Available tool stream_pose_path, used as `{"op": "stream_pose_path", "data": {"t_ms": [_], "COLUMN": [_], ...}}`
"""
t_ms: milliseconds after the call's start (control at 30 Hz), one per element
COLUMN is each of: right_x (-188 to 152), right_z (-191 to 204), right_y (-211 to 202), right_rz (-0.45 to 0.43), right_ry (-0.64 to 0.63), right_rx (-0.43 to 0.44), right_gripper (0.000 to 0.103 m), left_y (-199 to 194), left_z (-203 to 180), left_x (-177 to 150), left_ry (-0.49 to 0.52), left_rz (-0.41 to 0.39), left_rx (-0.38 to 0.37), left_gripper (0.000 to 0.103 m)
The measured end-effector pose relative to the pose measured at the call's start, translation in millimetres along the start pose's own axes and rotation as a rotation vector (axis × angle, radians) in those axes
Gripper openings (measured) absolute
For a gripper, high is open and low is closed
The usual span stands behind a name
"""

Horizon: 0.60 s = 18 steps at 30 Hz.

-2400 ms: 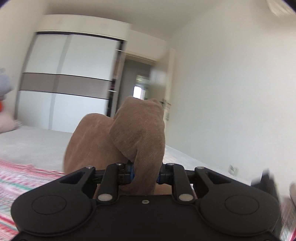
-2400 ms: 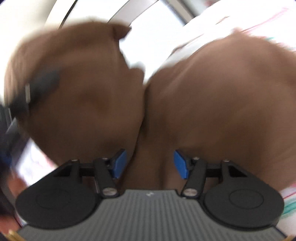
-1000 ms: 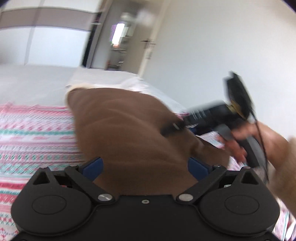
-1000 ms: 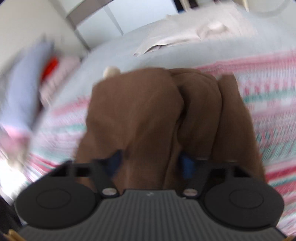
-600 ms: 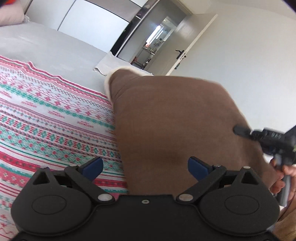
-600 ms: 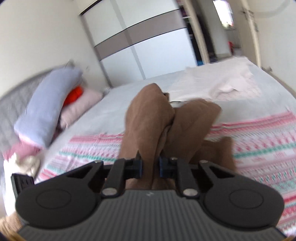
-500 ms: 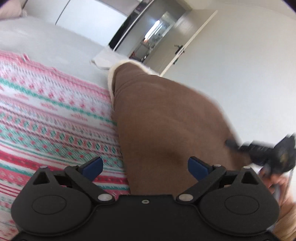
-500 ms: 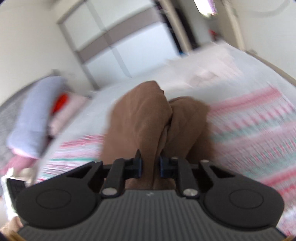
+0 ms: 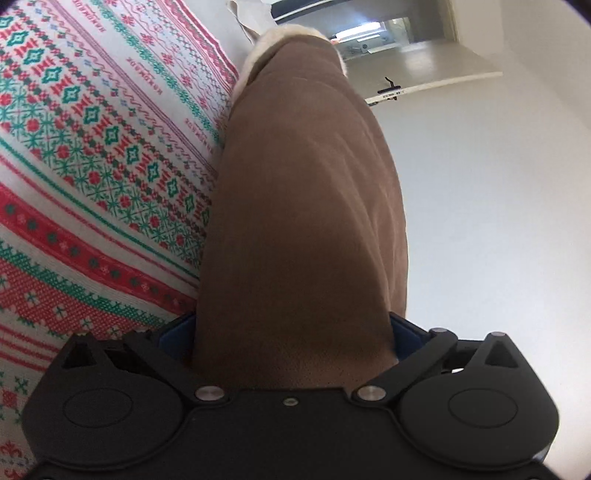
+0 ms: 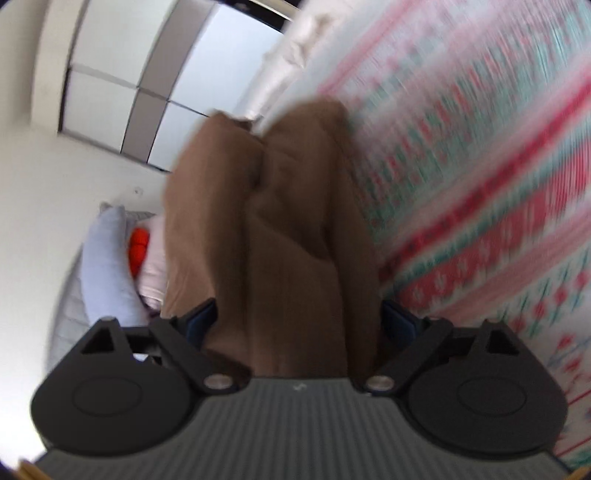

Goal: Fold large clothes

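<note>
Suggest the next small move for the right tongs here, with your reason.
Probably draw the right tongs back off the brown garment. Their jaws are opening, with the cloth between them but no longer pinched, and it lies draped on the patterned blanket. The left tongs also stand wide around the garment, so this fold looks laid down.

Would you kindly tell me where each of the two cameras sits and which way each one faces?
Left wrist: sits on the left gripper, looking along its wide-apart jaws over the brown garment toward a doorway; patterned blanket alongside.
Right wrist: sits on the right gripper, jaws opening around brown cloth, facing a wardrobe and pillows; blurred.
Shared: garment and blanket. No hand shows in either.
</note>
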State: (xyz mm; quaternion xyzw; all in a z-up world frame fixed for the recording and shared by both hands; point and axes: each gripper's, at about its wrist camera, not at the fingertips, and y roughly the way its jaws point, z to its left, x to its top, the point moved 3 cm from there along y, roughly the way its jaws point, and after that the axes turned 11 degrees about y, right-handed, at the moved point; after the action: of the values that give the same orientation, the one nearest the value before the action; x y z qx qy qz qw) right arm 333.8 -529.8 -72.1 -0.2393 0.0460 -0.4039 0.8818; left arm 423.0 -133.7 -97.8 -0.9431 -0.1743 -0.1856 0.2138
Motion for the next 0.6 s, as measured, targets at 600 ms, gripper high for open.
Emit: {"op": "stream_pose_path", "data": {"t_ms": [600], "right_x": [-162.5], "right_z": [89.2], "right_y": [-37.3], "right_rz": [0.078], "right_ry": [-0.123], "right_rx": [0.109], "right_gripper": [0.041], "left_y": [-200.4], "left_z": [-77.4], "left_x": [-44.4], "left_ry": [0.161], "left_rz": [0.017], "left_rx": [0.215], "left_gripper": [0.059]}}
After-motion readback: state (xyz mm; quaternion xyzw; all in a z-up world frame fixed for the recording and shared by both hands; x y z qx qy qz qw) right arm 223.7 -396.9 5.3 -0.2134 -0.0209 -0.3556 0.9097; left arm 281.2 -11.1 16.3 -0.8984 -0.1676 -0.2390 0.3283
